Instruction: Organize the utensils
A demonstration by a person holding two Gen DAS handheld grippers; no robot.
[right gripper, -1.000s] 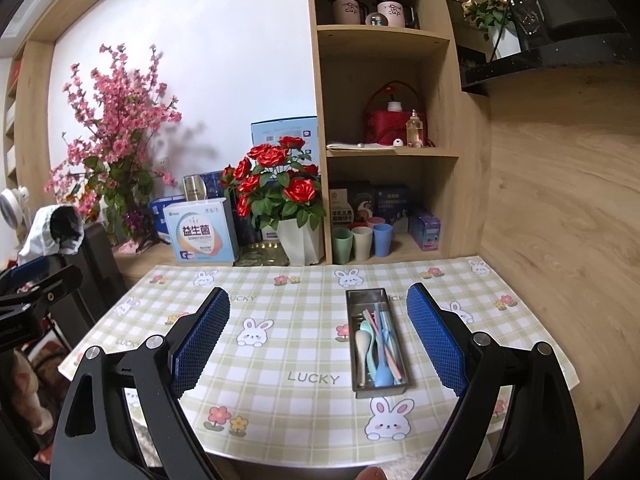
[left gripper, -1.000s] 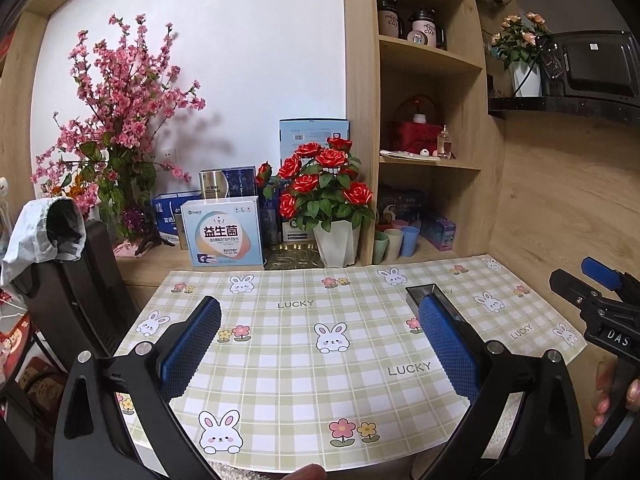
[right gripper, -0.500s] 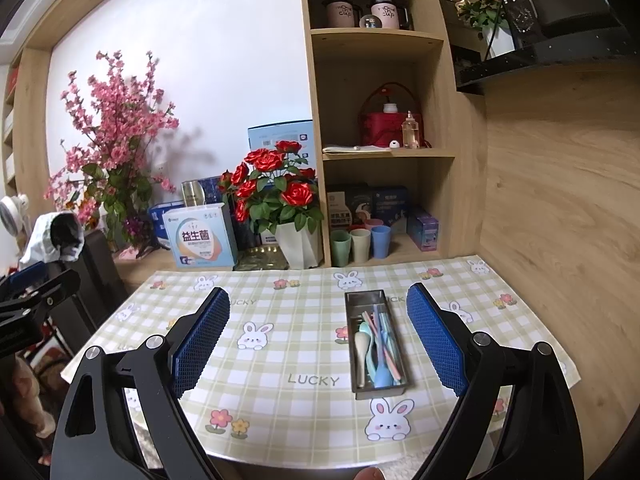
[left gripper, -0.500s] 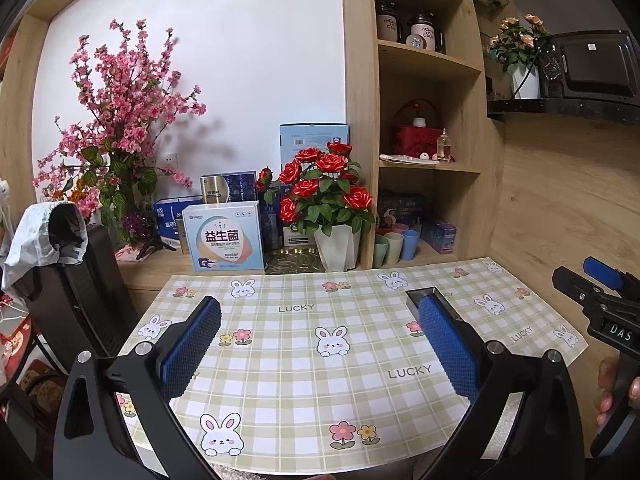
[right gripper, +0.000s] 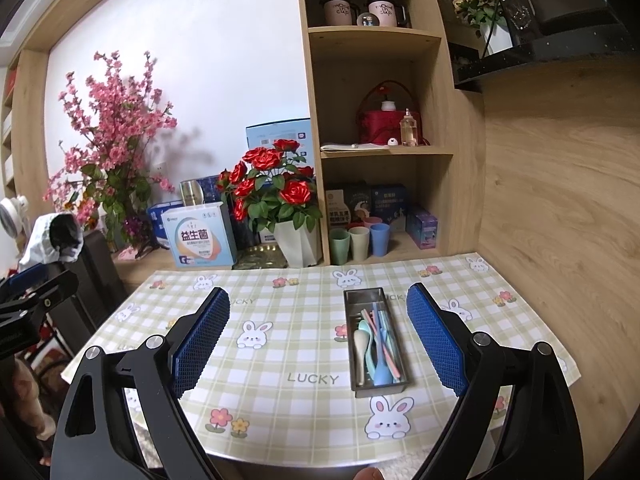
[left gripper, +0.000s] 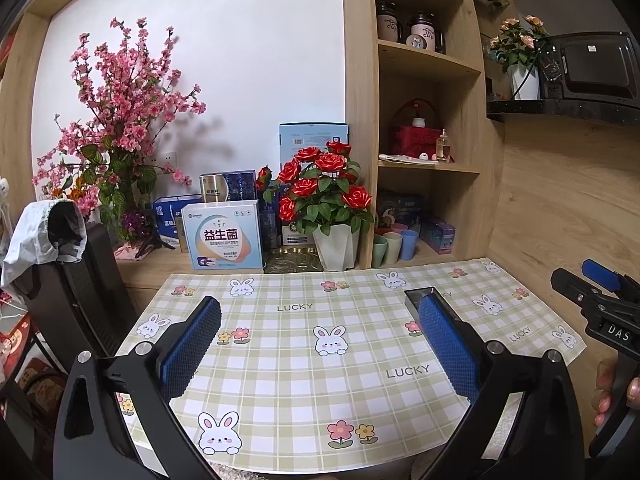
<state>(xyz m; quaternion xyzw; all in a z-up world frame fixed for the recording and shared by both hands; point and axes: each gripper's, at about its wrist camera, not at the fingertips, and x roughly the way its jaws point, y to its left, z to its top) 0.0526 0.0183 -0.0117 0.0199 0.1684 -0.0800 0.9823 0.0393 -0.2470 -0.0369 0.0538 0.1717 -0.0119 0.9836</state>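
Both tools hover over the counter w/ green-and-white checked bunny-print "LUCKY" tablecloth (right gripper: 288, 364), neither touching anything. Right tool (right gripper: 318, 340) is spread wide, blue-padded fingers (right gripper: 436, 340) well apart, nothing between them but cloth; the narrow rectangular grey metal tray (right gripper: 360, 391) lies on the cloth btw the fingers in view, nearer the right-hand one, long axis running away from cam. In the tray: pastel plastic utensils (right gripper: 376, 344), i.e. a beige spoon, teal and blue spoons, pink and blue thin sticks, all lying lengthwise, handles pointing to far end; exact count hard to tell, they overlap. Left tool (left gripper: 320, 344) also spread wide, blue pads (left gripper: 192, 344) apart, empty. From left wrist cam only the far end of the same tray (left gripper: 418, 293) shows, rest hidden behind that tool's right-hand finger; contents not visible there. Right tool's body appears at far right edge of left cam w/ a hand on it; left tool's body at far left edge of right cam. Behind the cloth, along the wall: white faceted pot of red roses (right gripper: 280, 200), white box w/ Chinese print (right gripper: 196, 238), tall pink blossom branch arrangement (right gripper: 116, 136). Wooden shelf unit (right gripper: 384, 32) at back right holds three pastel cups (right gripper: 358, 242) (green, beige, blue) on its lowest level, near the cloth's far edge, well apart from tray.
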